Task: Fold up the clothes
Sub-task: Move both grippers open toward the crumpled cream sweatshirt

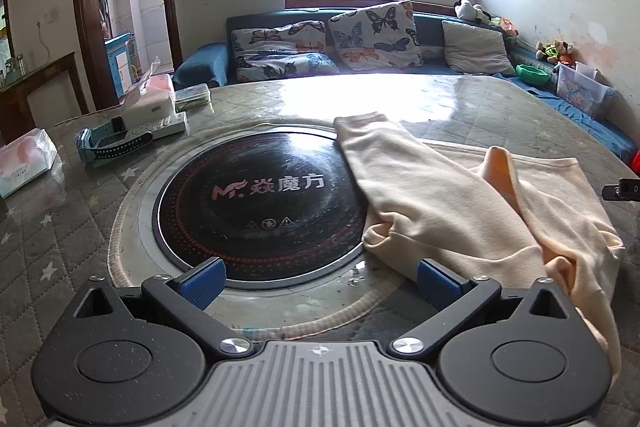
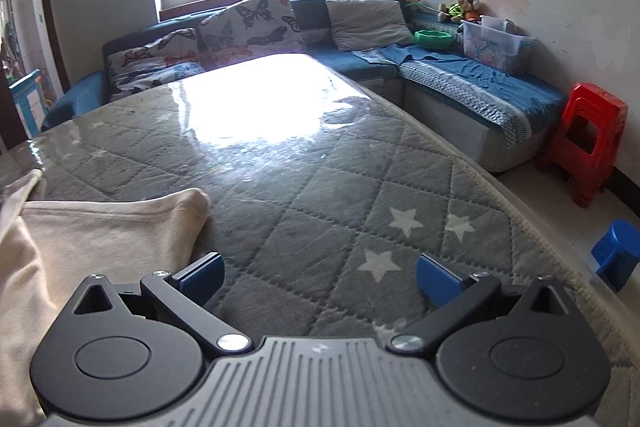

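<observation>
A cream long-sleeved garment (image 1: 460, 203) lies rumpled on the right side of the table, one sleeve stretched up-left over the edge of the round black hob (image 1: 256, 199). My left gripper (image 1: 320, 279) is open and empty, low over the table; its right pad (image 1: 436, 281) is at the garment's near edge. In the right wrist view the same garment (image 2: 100, 239) lies at the left. My right gripper (image 2: 320, 279) is open and empty over bare quilted tabletop, its left pad (image 2: 204, 277) close beside the cloth.
The table (image 2: 320, 167) has a grey quilted star-pattern cover under glossy film. At its left stand tissue packs (image 1: 24, 163), a power strip (image 1: 168, 125) and a blue watch (image 1: 112, 143). A blue sofa (image 2: 480, 83) with cushions wraps the far side. Red stools (image 2: 588, 143) stand right.
</observation>
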Action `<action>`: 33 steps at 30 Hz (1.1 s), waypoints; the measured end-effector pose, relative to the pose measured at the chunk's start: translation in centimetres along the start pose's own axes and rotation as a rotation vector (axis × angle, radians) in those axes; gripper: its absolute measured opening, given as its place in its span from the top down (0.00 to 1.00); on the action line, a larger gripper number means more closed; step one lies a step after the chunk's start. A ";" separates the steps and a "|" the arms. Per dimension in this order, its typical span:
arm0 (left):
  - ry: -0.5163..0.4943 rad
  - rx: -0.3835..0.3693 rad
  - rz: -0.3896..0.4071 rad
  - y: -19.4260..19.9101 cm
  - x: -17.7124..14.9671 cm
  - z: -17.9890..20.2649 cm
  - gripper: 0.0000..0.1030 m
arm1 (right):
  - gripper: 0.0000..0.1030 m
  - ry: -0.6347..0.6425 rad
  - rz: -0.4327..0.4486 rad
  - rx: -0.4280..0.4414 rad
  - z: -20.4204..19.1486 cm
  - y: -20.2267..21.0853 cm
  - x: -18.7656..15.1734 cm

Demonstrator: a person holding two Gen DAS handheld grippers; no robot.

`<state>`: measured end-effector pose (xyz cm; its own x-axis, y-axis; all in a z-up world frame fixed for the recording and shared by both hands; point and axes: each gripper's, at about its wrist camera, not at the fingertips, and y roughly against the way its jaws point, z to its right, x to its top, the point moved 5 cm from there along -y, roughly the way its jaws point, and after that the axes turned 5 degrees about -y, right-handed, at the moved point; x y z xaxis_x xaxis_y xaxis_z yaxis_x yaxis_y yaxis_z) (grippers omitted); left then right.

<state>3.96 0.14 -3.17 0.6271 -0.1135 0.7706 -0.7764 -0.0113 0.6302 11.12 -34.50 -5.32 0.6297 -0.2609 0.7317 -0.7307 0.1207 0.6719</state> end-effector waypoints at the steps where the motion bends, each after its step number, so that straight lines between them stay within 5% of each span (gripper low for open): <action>1: 0.000 -0.002 -0.002 -0.1 0.0 0.0 0.00 | 0.01 0.005 -0.001 0.005 0.0 0.1 0.1; 6: -0.007 -0.012 -0.007 0.2 0.3 0.7 0.00 | 0.03 0.105 0.012 0.012 -1.7 1.3 0.6; 19: -0.036 -0.051 0.009 1.8 0.3 3.0 0.00 | 0.04 0.159 0.051 0.253 -2.6 9.8 -1.6; 33: -0.069 -0.122 -0.004 3.2 -0.4 5.6 0.00 | 0.05 0.250 0.029 0.369 -5.2 14.6 -4.7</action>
<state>0.85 -5.39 -1.97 0.6215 -0.1819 0.7620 -0.7575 0.1087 0.6437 -1.11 -26.50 1.62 0.6189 -0.0174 0.7853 -0.7656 -0.2369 0.5982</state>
